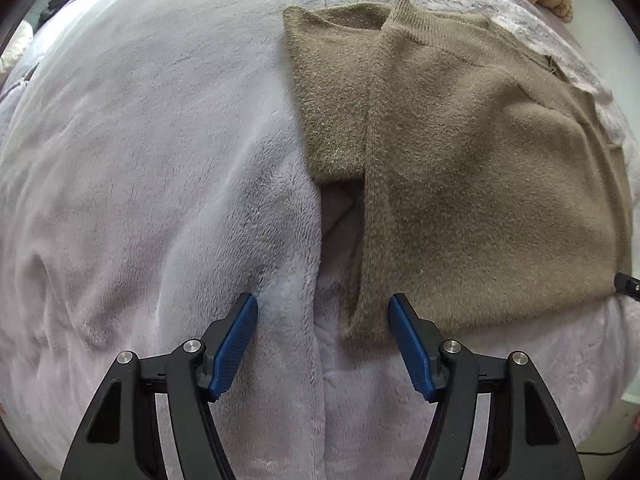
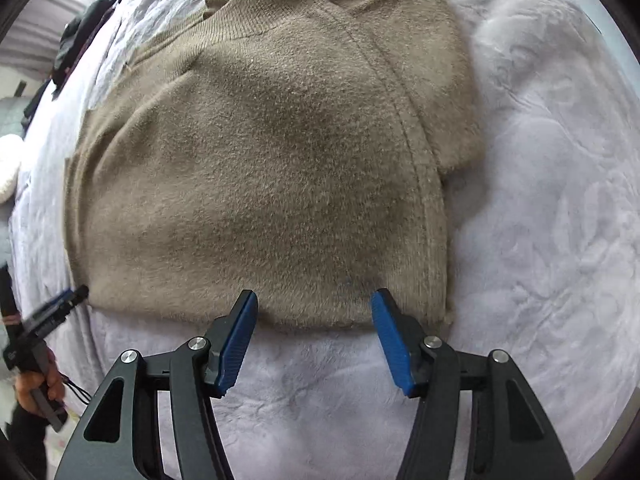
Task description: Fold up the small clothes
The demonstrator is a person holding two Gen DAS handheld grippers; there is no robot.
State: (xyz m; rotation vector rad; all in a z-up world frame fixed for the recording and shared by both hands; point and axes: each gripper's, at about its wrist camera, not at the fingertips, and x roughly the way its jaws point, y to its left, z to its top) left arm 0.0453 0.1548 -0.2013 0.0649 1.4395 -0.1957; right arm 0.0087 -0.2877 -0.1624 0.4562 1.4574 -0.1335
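Brown sweater [image 2: 260, 160] lay flat on the lilac blanket [image 1: 140, 160], one sleeve folded across. Left gripper [image 1: 322, 312] and right gripper [image 2: 314, 308] both stood apart, holding nothing. Dark clothing [image 2: 80, 28] at the bed's far edge was indistinct.

We carry two matching grippers. The left gripper [image 1: 322, 310] and right gripper [image 2: 314, 306] each have black plastic arms with triangular cut-outs, round silver screws at the joints, and ribbed blue pads [image 1: 234, 352] on the fingers. Seen far left, our hand [image 2: 34, 390] grips a black handle trailing thin dark cables.
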